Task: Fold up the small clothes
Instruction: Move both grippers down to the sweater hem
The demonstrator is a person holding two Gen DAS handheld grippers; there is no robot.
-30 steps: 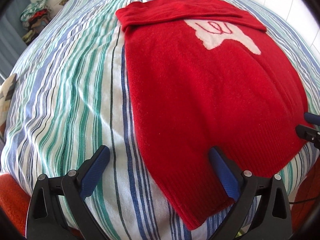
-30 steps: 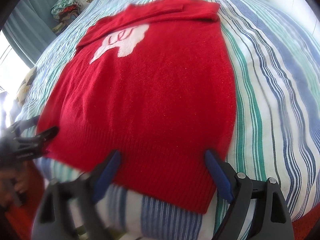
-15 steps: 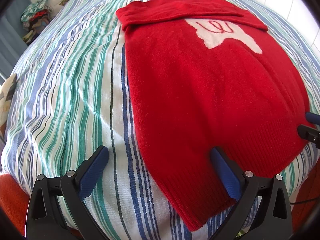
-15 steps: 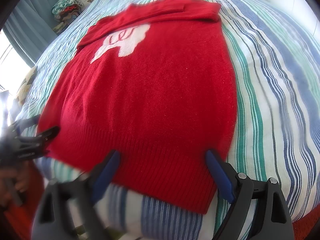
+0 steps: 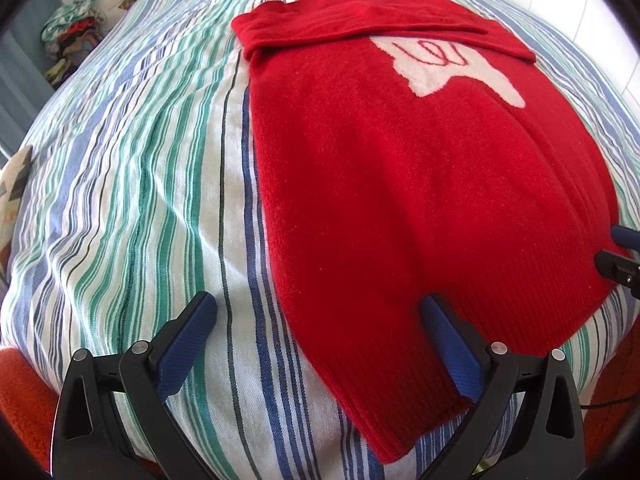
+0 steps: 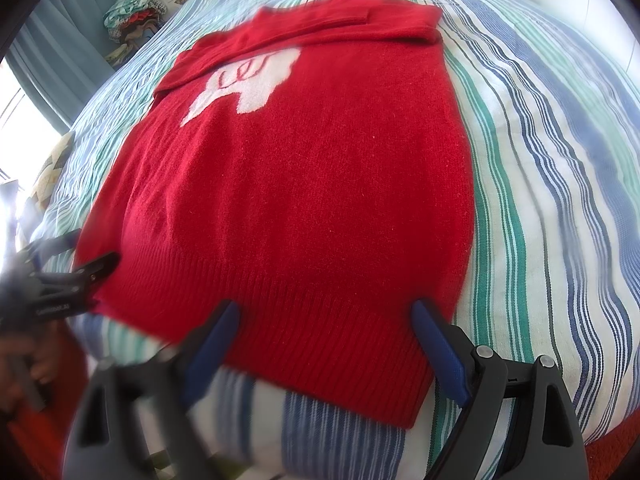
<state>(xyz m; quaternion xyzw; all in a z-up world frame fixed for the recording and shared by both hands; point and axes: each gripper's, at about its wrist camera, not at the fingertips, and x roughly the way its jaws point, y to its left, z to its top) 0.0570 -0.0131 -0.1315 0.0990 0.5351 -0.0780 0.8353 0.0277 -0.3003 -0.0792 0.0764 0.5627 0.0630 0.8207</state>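
On the striped bed (image 5: 132,184), near its front edge — one red sweater (image 5: 400,184), flat, sleeves folded across the top, ribbed hem nearest. Left claw (image 5: 316,312) and right claw (image 6: 324,316) — both released, jaws wide, each poised over a hem corner.

Right wrist view: left finger (image 6: 212,348) of the right tongs (image 6: 324,348) badly blurred. Left tongs (image 6: 68,276) and the hand (image 6: 24,364) behind them smeared at the frame edge. Heap of clothes (image 6: 134,10) in the far corner too small to sort. Red knit sweater's (image 6: 304,184) sleeves tucked across its top, cuffs not traceable.
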